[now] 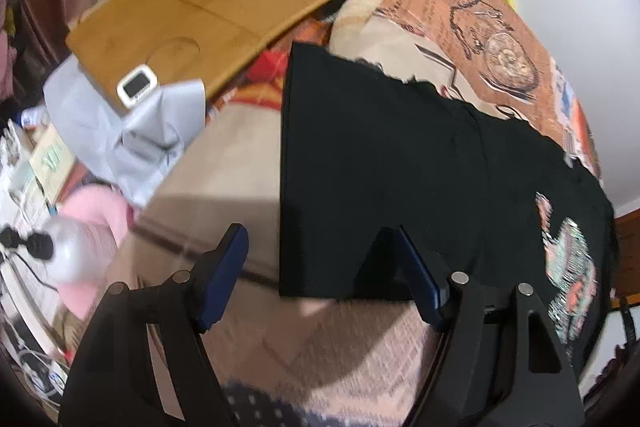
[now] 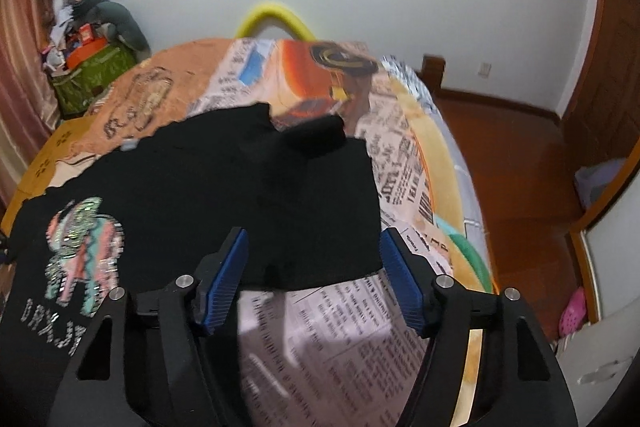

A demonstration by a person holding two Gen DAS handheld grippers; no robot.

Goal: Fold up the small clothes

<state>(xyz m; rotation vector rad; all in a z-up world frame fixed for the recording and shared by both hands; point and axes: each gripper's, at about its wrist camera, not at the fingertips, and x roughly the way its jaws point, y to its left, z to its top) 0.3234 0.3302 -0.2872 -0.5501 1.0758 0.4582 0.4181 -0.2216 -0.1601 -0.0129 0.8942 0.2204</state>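
black shirt (image 1: 380,155) flat on bedspread (image 2: 360,339) | left claw (image 1: 320,267) wide over corner | right claw (image 2: 312,267) wide over hem

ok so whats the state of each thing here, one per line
black t-shirt: spread flat on the bed, print up, unfolded
left hand-held gripper: open, straddling the shirt's near corner
right hand-held gripper: open, over the shirt's other near corner
bamboo lap tray: flat on the bed
grey garment: crumpled
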